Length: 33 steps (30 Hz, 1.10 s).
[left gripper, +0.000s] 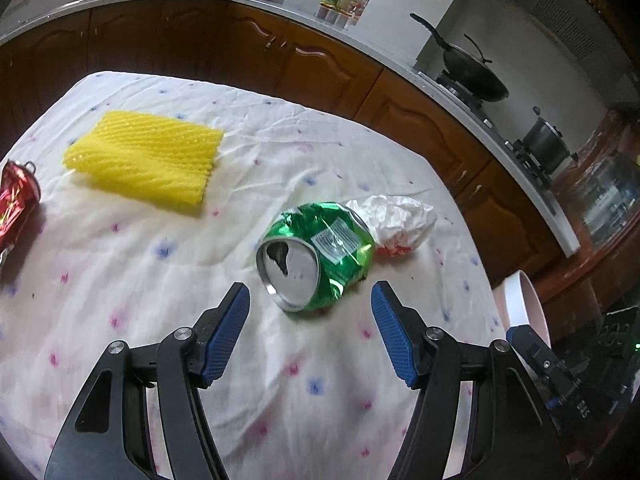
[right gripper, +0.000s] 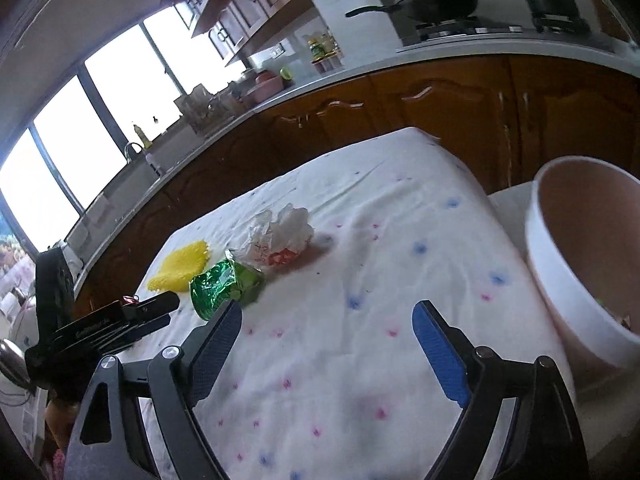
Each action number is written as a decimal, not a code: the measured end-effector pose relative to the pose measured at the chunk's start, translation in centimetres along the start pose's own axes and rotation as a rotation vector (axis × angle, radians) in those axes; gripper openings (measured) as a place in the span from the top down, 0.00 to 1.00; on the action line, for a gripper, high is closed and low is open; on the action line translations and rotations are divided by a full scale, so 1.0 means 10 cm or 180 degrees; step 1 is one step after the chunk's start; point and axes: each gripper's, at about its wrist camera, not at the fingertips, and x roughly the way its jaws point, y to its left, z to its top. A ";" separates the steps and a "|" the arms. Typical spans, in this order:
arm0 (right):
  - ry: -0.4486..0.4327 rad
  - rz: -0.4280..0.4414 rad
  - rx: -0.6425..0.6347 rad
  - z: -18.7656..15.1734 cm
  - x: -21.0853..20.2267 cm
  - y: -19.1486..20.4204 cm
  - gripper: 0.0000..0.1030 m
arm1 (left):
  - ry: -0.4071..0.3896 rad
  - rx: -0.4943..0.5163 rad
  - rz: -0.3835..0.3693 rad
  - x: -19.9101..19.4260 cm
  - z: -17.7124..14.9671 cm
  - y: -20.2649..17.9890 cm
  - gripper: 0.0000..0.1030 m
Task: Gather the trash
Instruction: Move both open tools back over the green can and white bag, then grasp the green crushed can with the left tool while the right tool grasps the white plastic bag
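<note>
A crushed green can [left gripper: 320,252] lies on the flowered tablecloth [left gripper: 160,280], just ahead of my open, empty left gripper [left gripper: 310,300]. A crumpled white wrapper [left gripper: 396,222] lies right behind the can. A yellow foam net [left gripper: 148,160] lies far left, and a crushed red can [left gripper: 16,204] at the left edge. In the right wrist view my right gripper [right gripper: 326,316] is open and empty above the cloth, with the green can [right gripper: 224,286], wrapper [right gripper: 280,238] and foam net [right gripper: 180,266] ahead left. The pink bin [right gripper: 560,280] stands at the right.
Brown kitchen cabinets [left gripper: 320,64] and a countertop with a wok [left gripper: 472,72] and pot [left gripper: 546,144] run behind the table. The bin's rim [left gripper: 520,304] shows past the table's right edge. The left gripper's body [right gripper: 100,328] shows at the left of the right wrist view.
</note>
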 end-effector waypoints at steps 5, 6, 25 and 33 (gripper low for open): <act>0.0144 0.0037 -0.0105 0.15 0.23 0.12 0.14 | 0.0040 0.0037 0.0073 0.14 0.09 -0.02 0.39; 0.0131 0.0065 -0.0120 0.18 0.26 0.14 0.14 | 0.0053 0.0042 0.0085 0.17 0.10 -0.02 0.39; 0.0445 0.0193 -0.0130 0.56 1.22 0.23 0.69 | 0.0103 0.0181 0.0046 0.25 0.16 0.12 0.88; 0.0178 0.0201 -0.0026 0.49 0.70 0.11 0.81 | 0.0036 0.0326 -0.0045 0.11 0.14 0.03 0.89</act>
